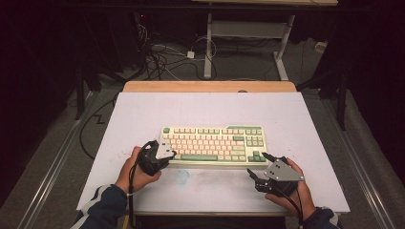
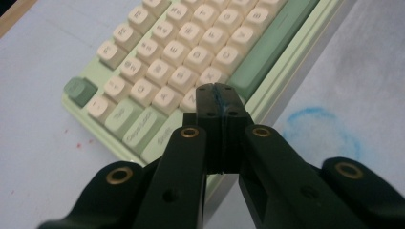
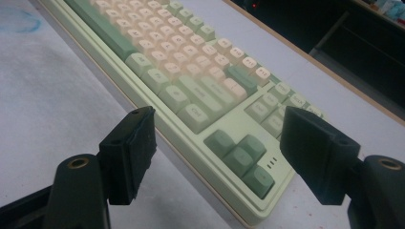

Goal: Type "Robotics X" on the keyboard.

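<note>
2 grippers flank the keyboard point(image 1: 213, 145).
Left gripper point(image 2: 220, 93) closed, empty; right gripper point(image 3: 217, 157) wide, empty. Rigid board: grip the end edges.

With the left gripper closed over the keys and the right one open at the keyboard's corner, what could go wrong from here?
1. The left gripper, fingers shut, hovers over the bottom letter row beside the space bar; its blunt tip might press two keys at once.
2. The right gripper stands open around the arrow keys at the near corner; closing or dipping there may nudge the keyboard across the white table.
</note>
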Demonstrator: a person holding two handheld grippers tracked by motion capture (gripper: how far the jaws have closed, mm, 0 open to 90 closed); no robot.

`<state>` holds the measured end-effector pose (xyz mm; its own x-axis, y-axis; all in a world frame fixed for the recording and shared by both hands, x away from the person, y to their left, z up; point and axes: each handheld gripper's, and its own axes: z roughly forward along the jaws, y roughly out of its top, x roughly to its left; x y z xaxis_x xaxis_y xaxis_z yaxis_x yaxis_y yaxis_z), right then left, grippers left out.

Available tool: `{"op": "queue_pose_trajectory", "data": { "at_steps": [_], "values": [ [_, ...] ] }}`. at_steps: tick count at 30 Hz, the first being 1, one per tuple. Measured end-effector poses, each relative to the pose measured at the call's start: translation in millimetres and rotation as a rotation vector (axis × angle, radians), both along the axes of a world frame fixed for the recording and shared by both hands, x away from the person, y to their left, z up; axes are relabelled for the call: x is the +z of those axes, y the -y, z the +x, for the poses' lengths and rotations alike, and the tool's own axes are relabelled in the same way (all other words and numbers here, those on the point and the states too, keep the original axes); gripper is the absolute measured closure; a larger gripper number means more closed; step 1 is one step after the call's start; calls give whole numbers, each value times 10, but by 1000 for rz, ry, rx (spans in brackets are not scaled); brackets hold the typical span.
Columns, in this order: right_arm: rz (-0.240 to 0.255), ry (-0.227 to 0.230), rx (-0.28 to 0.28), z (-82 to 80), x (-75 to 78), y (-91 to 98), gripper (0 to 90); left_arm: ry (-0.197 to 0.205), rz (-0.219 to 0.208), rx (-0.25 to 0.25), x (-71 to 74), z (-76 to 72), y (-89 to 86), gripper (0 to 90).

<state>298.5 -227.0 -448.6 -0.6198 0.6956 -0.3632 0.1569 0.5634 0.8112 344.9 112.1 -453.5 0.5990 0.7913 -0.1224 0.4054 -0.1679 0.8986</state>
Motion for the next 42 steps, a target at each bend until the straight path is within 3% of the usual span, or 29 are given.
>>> {"op": "queue_pose_trajectory", "data": {
  "at_steps": [5, 13, 30, 42],
  "values": [
    [-8, -9, -1, 18, -18, 5, 292, -17, -11, -31, 8, 118, 187, 869],
    [-25, -25, 7, 30, -50, 5, 292, -44, 12, -55, -53, 236, 368, 869],
    [-41, -45, 17, 44, -80, -10, 292, -60, 40, -40, -145, 324, 424, 869],
    [-45, -50, 19, 48, -83, -6, 291, -22, 7, -50, -82, 294, 375, 838]
  ]
}}
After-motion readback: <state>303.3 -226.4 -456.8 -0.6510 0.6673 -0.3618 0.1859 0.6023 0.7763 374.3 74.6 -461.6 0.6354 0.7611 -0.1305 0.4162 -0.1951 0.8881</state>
